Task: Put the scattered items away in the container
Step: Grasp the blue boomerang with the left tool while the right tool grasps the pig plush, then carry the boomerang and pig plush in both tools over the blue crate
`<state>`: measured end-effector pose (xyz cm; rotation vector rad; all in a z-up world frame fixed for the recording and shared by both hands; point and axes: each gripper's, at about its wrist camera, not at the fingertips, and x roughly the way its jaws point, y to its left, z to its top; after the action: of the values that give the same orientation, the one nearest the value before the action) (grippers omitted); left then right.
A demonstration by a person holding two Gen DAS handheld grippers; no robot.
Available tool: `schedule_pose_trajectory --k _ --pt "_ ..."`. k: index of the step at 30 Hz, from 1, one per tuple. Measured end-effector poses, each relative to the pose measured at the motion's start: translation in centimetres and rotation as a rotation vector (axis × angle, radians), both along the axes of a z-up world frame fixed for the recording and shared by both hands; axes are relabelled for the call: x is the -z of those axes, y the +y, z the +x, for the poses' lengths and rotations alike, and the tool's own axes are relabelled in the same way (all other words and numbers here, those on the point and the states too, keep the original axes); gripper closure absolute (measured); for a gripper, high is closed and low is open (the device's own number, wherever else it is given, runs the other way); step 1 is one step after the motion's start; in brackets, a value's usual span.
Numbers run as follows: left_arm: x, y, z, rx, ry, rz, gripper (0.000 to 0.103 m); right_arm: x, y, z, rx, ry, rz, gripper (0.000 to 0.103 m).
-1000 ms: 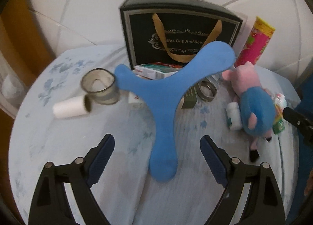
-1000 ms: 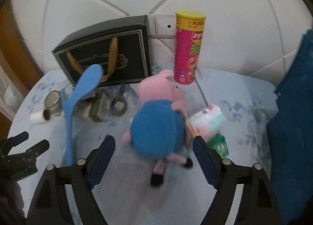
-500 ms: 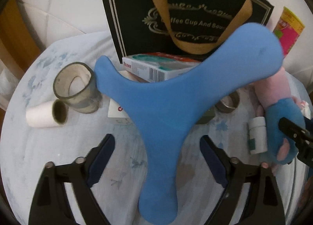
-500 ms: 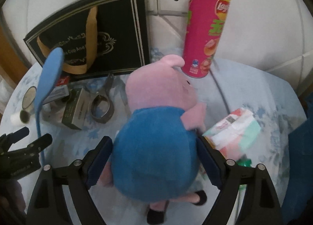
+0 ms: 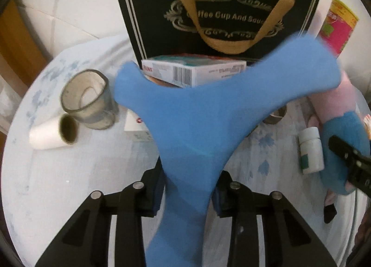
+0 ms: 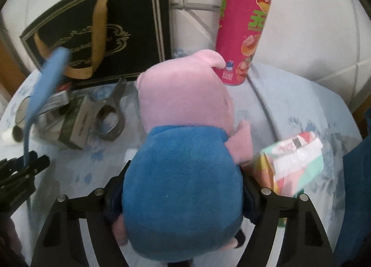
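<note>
Left wrist view: the left gripper [image 5: 189, 193] is clamped on one arm of the blue three-armed boomerang [image 5: 197, 113], raised over the round table [image 5: 58, 185]. At the table's far edge stands the black gift bag [image 5: 215, 11], the likely container. A grey cup [image 5: 89, 102], paper roll [image 5: 49, 135], medicine box [image 5: 194, 70] and white bottle [image 5: 311, 153] lie scattered.

Right wrist view: the right gripper [image 6: 180, 197] squeezes the pig plush [image 6: 183, 151] by its blue body. Scissors [image 6: 110, 116], a green box [image 6: 75, 125], tissue pack [image 6: 292, 162] and crisp tube [image 6: 245, 25] remain out. Nothing looks bagged; tidying seems barely begun.
</note>
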<state>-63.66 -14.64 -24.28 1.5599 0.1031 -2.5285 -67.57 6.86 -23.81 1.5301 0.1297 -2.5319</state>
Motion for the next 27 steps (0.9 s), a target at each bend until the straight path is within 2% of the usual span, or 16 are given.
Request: schedule_pose_trajectory --k 7,14,19,27 --pt "-2.2 0.2 3.1 0.001 0.030 0.007 0.071 -0.8 0.4 3.7 -0.034 -0.016 -0.059 0.027" --pt "-4.7 0.9 5.4 0.003 0.065 0.009 0.071 -3.5 1.0 5.5 -0.032 0.023 -0.073 0.027" --pt "-7.2 0.2 6.6 0.012 0.112 -0.001 0.071 -6.6 0.8 7.3 -0.044 0.069 -0.077 0.027" --pt "-12.1 0.6 10.5 0.007 0.184 -0.015 0.071 -12.8 0.8 11.1 -0.050 0.172 -0.078 0.027"
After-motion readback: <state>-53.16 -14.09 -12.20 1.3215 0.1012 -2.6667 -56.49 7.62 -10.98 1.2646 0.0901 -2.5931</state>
